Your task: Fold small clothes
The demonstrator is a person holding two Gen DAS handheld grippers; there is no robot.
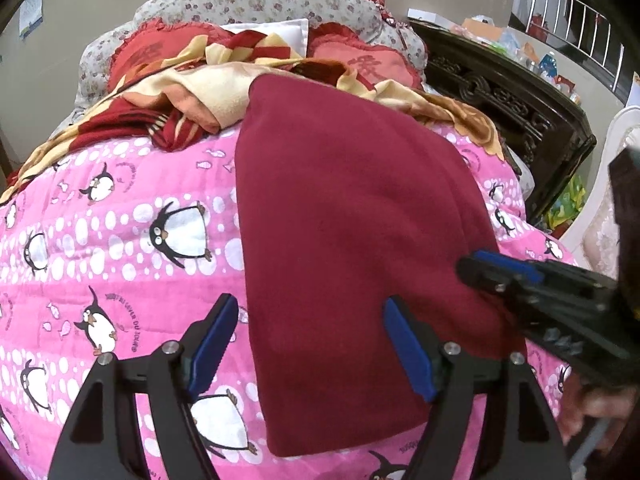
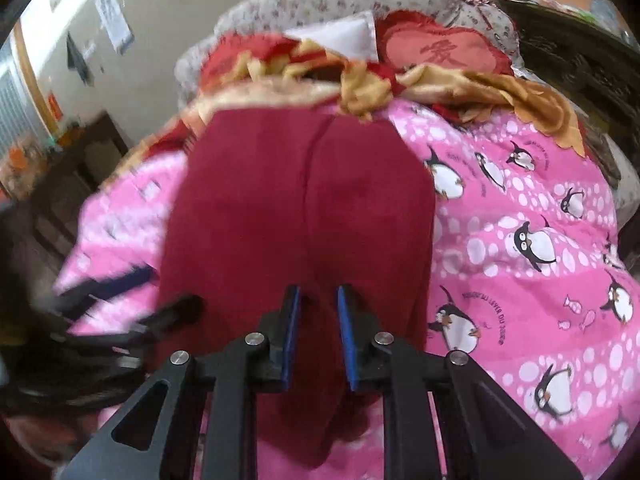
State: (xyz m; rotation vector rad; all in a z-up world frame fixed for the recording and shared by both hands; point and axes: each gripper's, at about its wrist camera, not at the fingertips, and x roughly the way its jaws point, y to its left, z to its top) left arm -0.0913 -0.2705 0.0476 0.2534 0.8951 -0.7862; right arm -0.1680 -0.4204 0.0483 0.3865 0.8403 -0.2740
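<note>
Folding: garment (image 1: 352, 216) lies flat lengthwise on the quilt (image 1: 120, 240). Left claw (image 1: 310, 344) is wide, straddling the near left edge, gripping nothing. Right claw (image 2: 318, 336) is narrow, no cloth pinched. Suggest gripping both near corners evenly before lifting.

garment (image 1: 352, 216): dark red | quilt (image 1: 120, 248): pink, penguin print

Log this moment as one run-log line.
stage: mid-fold | item: dark red fleece garment flat on pink penguin quilt | left gripper: open, straddling garment's left edge | right gripper: narrowly open over garment
</note>
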